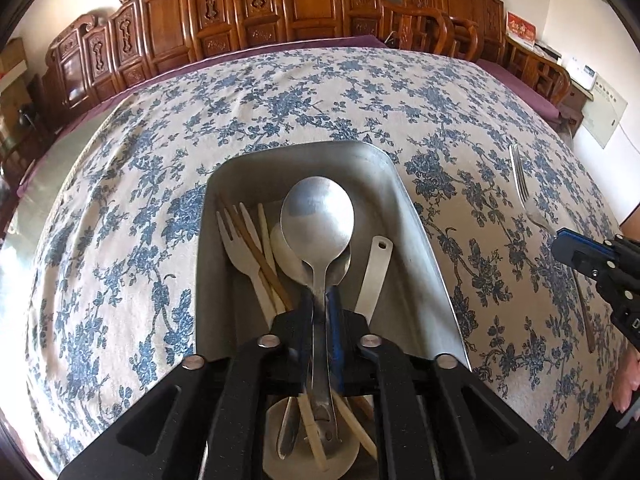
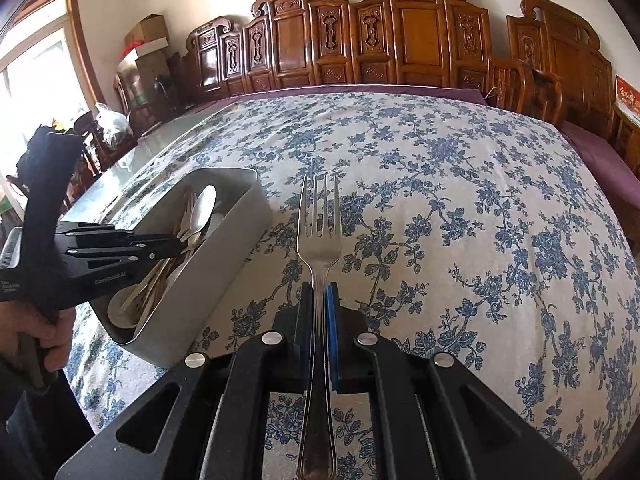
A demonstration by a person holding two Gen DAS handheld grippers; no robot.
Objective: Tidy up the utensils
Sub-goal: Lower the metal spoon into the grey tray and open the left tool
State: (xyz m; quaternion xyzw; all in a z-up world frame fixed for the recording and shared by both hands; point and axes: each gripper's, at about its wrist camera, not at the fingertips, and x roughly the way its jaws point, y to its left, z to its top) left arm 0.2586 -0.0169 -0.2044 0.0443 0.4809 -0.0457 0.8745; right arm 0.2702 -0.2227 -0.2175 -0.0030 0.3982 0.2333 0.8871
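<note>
While the metal spoon is clamped by its handle between the closed jaws of the left gripper, its round, dull bowl hangs over the grey bin. This bin is a long rectangular container with rounded corners and smooth matte walls. Inside it lie a pale plastic fork, thin brown and cream chopsticks, a white spoon, a flat white handle with a hole and more metal cutlery, all lengthwise and overlapping. Just beside the bin, to its right, the right gripper has its jaws shut on the neck of a shiny steel fork with four tines pointing forward above the tabletop. A cream cloth with blue flowers covers that surface. Behind it stand carved wooden chairs.
</note>
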